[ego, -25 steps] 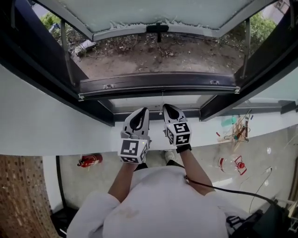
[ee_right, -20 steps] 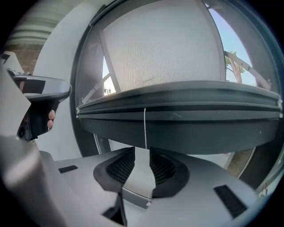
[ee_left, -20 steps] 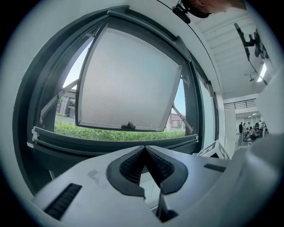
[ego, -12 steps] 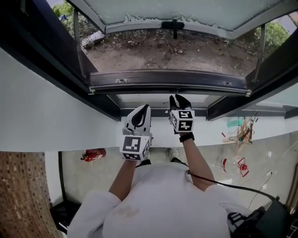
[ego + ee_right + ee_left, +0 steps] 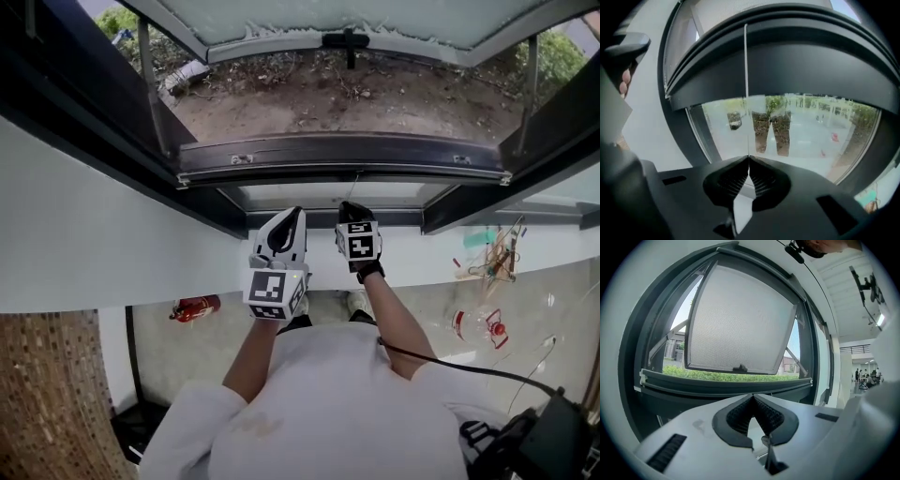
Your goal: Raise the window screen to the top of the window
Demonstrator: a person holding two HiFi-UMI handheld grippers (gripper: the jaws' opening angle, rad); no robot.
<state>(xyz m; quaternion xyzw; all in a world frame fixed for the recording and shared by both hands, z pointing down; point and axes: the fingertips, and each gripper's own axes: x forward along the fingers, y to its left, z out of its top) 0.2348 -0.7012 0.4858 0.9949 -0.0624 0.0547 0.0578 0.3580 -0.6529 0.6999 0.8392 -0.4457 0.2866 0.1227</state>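
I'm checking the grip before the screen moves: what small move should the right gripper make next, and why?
Probably finish the pinch, then give the pull cord a gentle test tug. The right gripper's jaws are closing with the thin cord between their tips, and it runs straight up to the dark screen bar.

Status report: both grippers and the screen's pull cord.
Left gripper shut, empty. Right gripper closing on the pull cord, cord between its jaws. Can't make out the window screen. Nothing blocking the cord.
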